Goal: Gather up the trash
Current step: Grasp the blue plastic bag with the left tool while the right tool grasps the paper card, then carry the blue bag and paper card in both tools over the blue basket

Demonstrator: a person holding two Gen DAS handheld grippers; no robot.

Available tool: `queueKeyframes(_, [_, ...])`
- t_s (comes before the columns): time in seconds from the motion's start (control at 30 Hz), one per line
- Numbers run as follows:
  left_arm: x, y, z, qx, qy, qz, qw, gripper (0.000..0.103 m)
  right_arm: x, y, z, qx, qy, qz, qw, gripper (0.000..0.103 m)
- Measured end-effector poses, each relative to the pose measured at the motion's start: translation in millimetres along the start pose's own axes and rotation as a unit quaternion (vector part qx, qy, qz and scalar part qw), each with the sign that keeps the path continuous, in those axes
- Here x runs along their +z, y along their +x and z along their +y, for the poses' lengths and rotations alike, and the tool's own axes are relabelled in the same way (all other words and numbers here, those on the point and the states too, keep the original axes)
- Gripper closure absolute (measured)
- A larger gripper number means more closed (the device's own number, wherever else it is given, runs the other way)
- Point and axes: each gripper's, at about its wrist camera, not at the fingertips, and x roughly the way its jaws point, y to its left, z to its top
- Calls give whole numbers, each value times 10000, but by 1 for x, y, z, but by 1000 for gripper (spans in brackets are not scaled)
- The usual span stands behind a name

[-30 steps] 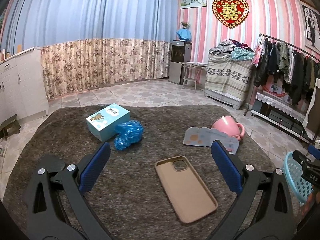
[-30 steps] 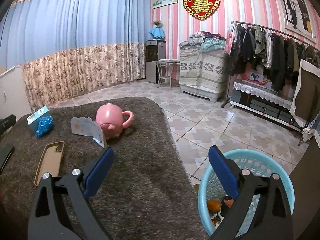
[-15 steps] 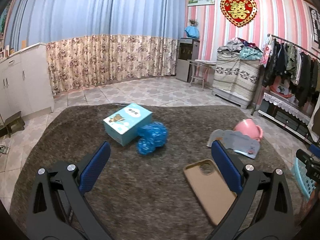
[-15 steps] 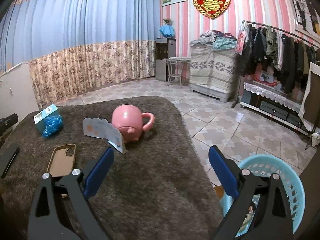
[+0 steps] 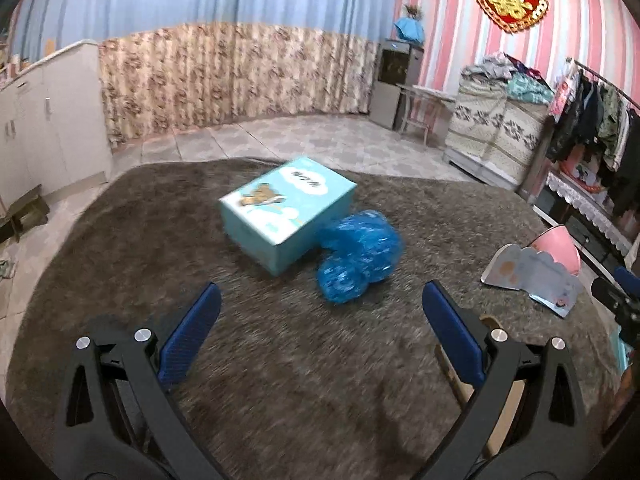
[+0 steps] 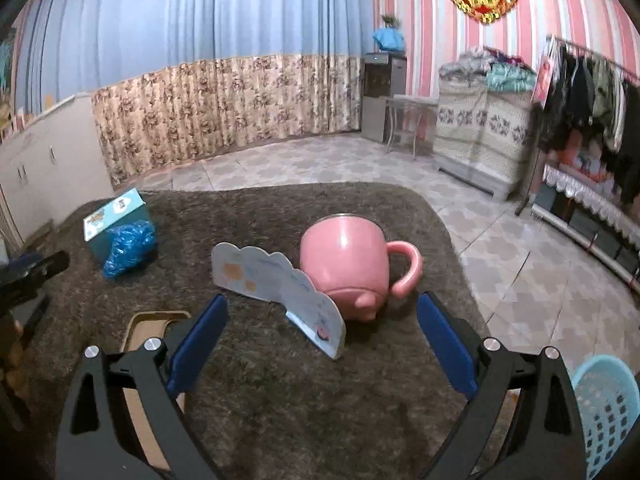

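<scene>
Facing the left gripper (image 5: pixel 320 320) at the blue wad (image 5: pixel 358 256), you have its fingers spread wide and holding nothing. Left view: the wad, crumpled blue plastic, lies on the rug (image 5: pixel 120 240) touching the teal box (image 5: pixel 286 210), dead ahead between the two pads. This looks like the approach step for the next piece of trash. Next move, as a guess: go forward and down, straddle the wad, close on it without catching the box beside it. The wad is soft, so it should squash in the grip. The picture is motion-blurred, so box print is unreadable. The phone case (image 5: pixel 480 360) is mostly hidden behind the right finger. The card (image 5: pixel 532 272) and pink cup (image 5: pixel 560 244) sit far right, the cup half hidden behind the card.

Right view: the right gripper (image 6: pixel 322 340) is also wide open and empty, hovering over the rug with the cup (image 6: pixel 344 256) and the card (image 6: pixel 276 280) ahead of it. The cup lies tipped, mouth away. The wad (image 6: pixel 128 248) is far left against the box (image 6: pixel 116 216). The basket (image 6: pixel 604 404), bottom right on the floor, is cut off by the frame and the finger, so you cannot see what is inside. The case (image 6: pixel 156 320) is partly covered by the left finger. A dark part of the other gripper pokes in at the left edge.
</scene>
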Motion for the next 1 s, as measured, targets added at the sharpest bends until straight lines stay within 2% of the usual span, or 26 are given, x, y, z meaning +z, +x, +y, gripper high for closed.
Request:
queueKeyframes(0.13, [6, 30, -24, -111, 318, 92, 9994, 6, -1, 16, -5, 101, 1, 243, 9997, 9])
queueKeyframes(0.23, [7, 55, -35, -26, 442, 255, 9987, 7, -5, 29, -7, 150, -43, 432, 9989, 9])
queueKeyframes(0.3, [7, 65, -36, -1, 459, 352, 9983, 11, -8, 37, -10, 241, 13, 514, 9984, 10])
queueKeyframes(0.37, [8, 76, -36, -51, 421, 513, 9978, 23, -10, 43, -12, 326, 66, 570, 9978, 12])
queueKeyframes(0.4, [8, 80, -37, -91, 397, 573, 9975, 27, -11, 48, -12, 380, 78, 601, 9974, 16])
queueKeyframes(0.47, [8, 84, -35, -155, 350, 648, 9972, 47, -11, 56, -11, 509, 94, 730, 9960, 37])
queueKeyframes(0.5, [8, 86, -34, -190, 320, 687, 9969, 52, -12, 57, -10, 511, 93, 761, 9957, 39])
queueKeyframes(0.53, [8, 87, -33, -244, 287, 720, 9967, 62, -12, 57, -8, 541, 86, 740, 9958, 45])
queueKeyframes(0.57, [7, 87, -32, -286, 273, 726, 9966, 71, -13, 57, -8, 565, 92, 723, 9957, 59])
queueKeyframes(0.6, [5, 85, -32, -324, 281, 700, 9966, 75, -13, 56, -9, 633, 130, 726, 9953, 65])
queueKeyframes(0.63, [5, 82, -32, -338, 328, 660, 9967, 80, -14, 56, -10, 788, 211, 780, 9936, 77])
queueKeyframes(0.7, [2, 70, -34, -285, 461, 536, 9971, 82, -16, 53, -10, 893, 288, 766, 9926, 82])
queueKeyframes(0.77, [2, 54, -33, -286, 477, 430, 9975, 83, -19, 47, -8, 979, 329, 722, 9920, 94])
queueKeyframes(0.83, [1, 38, -32, -306, 477, 324, 9979, 83, -22, 37, -7, 1047, 351, 634, 9919, 99])
queueKeyframes(1.0, [-3, -13, -32, -314, 515, -66, 9982, 83, -26, 2, -4, 1079, 421, 377, 9926, 101])
